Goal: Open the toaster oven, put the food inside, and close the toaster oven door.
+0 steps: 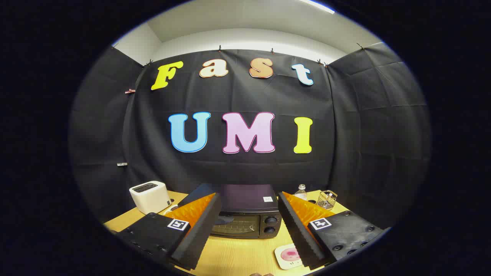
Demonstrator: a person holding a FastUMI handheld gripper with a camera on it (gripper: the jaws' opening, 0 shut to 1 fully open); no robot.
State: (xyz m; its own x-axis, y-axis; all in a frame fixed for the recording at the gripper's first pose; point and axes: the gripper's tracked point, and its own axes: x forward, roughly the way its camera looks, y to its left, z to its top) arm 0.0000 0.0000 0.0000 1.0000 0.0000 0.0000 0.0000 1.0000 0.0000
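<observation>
A black toaster oven [247, 212] stands on the wooden table [238, 255] just beyond my fingertips, its glass door shut and two knobs [270, 225] on its right side. My gripper [249, 199] is open, with the oven showing in the wide gap between the two fingers. The left finger [199, 230] and right finger [297, 230] carry black ridged pads and orange backs. Nothing is held between them. A white square plate with a pink round food item [290, 253] lies on the table in front of the oven, beside the right finger's inner edge.
A white two-slot toaster [150, 196] sits at the back left of the table. A small clear bottle [301, 191] and a wire basket [327, 199] stand at the back right. Black cloth walls close the booth behind and on both sides.
</observation>
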